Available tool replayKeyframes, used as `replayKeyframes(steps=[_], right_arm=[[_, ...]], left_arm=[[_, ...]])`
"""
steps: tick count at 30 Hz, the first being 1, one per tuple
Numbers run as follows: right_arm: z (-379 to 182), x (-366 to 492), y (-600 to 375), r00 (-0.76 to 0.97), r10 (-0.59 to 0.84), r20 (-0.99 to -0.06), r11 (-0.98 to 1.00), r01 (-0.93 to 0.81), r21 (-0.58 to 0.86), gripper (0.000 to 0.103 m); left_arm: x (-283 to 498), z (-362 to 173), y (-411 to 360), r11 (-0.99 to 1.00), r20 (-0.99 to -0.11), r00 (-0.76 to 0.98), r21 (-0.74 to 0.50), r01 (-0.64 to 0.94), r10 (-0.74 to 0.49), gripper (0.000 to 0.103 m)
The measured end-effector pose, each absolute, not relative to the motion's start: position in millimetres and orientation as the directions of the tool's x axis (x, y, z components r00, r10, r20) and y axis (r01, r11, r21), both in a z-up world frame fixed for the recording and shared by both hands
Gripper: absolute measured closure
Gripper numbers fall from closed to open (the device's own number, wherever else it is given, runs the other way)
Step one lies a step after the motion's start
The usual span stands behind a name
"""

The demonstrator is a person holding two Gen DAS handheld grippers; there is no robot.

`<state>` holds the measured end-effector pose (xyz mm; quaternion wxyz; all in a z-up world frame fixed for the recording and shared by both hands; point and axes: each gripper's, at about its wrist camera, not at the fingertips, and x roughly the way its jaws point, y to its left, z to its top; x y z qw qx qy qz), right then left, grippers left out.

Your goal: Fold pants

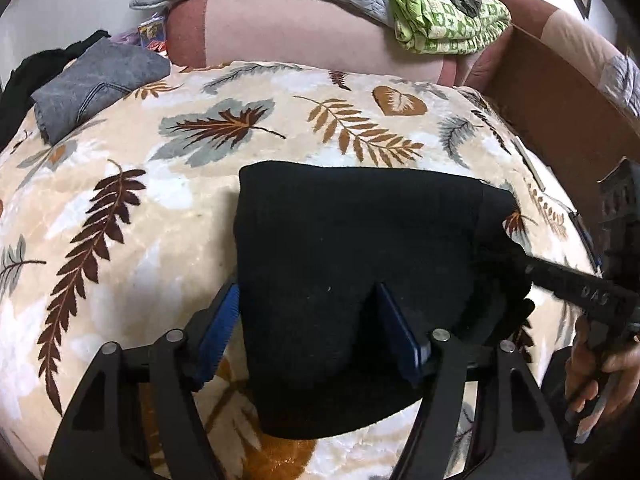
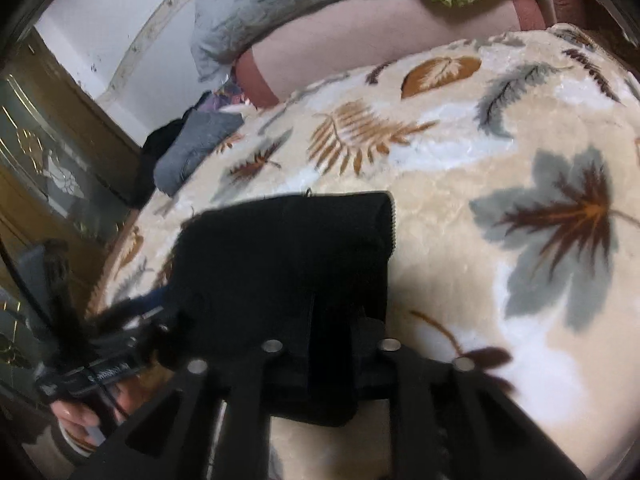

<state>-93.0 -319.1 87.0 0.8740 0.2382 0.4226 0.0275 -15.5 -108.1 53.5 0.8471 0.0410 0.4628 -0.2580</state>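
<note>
The black pants (image 1: 352,248) are lying folded into a thick block on the bed's leaf blanket (image 1: 120,184), in the middle of the left view. In the right view the pants (image 2: 288,248) are sitting in the middle too, a bit low.

The left tool (image 1: 312,320) is standing wide. Its blue pads (image 1: 218,320) are sitting one on each side of the near part of the pants. The left pad is at the left edge of the cloth, and the right pad is pressing on top of the cloth. I cannot tell if the pads are squeezing anything.

The right tool (image 2: 312,320) is reaching into the near edge of the pants. Its fingers are close together with black cloth between them, so it is holding the pants. In the left view, the right tool (image 1: 520,264) is coming in from the right edge and touching the right side of the pants. A hand (image 1: 600,364) is gripping its handle at the lower right.

A gray folded cloth (image 1: 96,80) is lying in the upper left of the left view. A green patterned cloth (image 1: 444,20) is resting on a pink pillow (image 1: 288,32) at the top. A brown box (image 1: 560,120) is standing at the right.
</note>
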Motion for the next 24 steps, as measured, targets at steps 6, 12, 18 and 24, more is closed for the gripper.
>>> replayKeyframes(steps=[6,12,18,24], right_arm=[[124.0,-84.2,-310.4,0.704,0.264,-0.659,0.902,0.061,0.427,0.082],[97.6,-52.1,-290.2,0.659,0.219,-0.719,0.931,0.081,0.357,0.082],[64.8,-32.1,-300.8,0.638,0.220,-0.738,0.910,0.139,0.391,0.088],[63.5,-27.7,-300.5,0.628,0.233,-0.743,0.911,0.127,0.393,0.087]], left_arm=[[-2.9,74.7,-101.6,0.877,-0.777,0.496,-0.146,0.457,-0.388,0.033],[14.5,63.8,-113.7,0.887,-0.794,0.496,-0.113,0.448,-0.352,0.033],[29.8,50.3,-120.9,0.893,-0.808,0.479,-0.121,0.432,-0.342,0.029],[37.5,41.4,-120.8,0.898,-0.810,0.468,-0.155,0.411,-0.354,0.024]])
